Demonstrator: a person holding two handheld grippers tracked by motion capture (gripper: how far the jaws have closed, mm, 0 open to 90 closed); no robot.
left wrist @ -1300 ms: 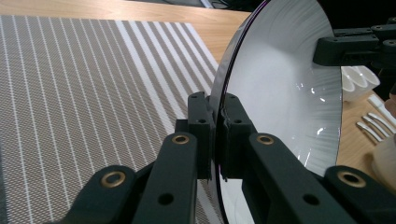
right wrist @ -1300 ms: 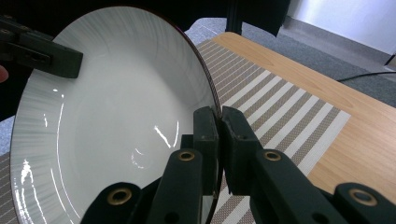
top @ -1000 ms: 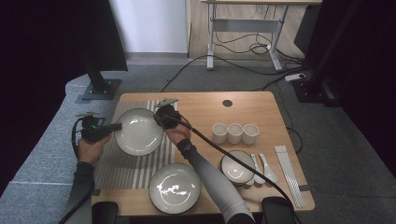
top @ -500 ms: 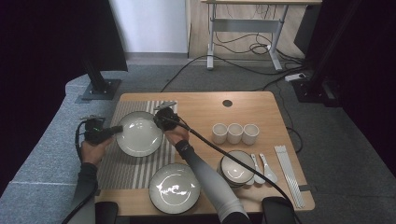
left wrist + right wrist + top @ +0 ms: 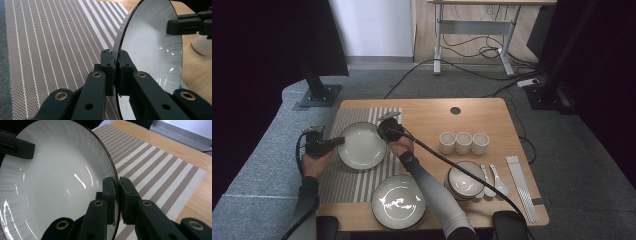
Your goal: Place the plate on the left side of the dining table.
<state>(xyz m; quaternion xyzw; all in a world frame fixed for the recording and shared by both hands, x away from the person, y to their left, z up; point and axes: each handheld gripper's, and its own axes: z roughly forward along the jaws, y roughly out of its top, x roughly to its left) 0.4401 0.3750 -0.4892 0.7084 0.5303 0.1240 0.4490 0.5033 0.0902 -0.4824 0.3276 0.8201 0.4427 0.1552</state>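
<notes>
Far left in the high view: left gripper (image 5: 337,142), jaws pinched tight on the left rim of a white plate (image 5: 362,145), held by the left hand (image 5: 314,162) just off the desk edge. Same grip seen close in the left gripper view: left gripper (image 5: 116,65) clamped on the thin dark rim, plate (image 5: 152,50) standing edge-on to the camera, glossy white inside with fine radial ribbing, striped placemat (image 5: 57,45) spread beneath and behind. Plate held over the far part of the placemat (image 5: 343,170), in the left half of the wooden desk (image 5: 432,112); touching the mat or just above it, impossible to tell. Next along, right gripper (image 5: 384,132) closed on the opposite, right rim, right hand (image 5: 401,146) behind it, cable trailing back toward the near edge. In the right gripper view: right gripper (image 5: 117,187) nipped shut on the rim, plate (image 5: 55,182) tilted across the left of the frame, the other gripper's jaw showing at the far rim, upper left. Nearer the person, a second plate (image 5: 398,201) lying flat at the front edge of the desk, partly on the placemat. Further right, three white cups (image 5: 463,142) in a row, then stacked bowls (image 5: 466,181), two white spoons (image 5: 494,179) just beside them, and pale chopsticks (image 5: 522,187) near the right edge.
</notes>
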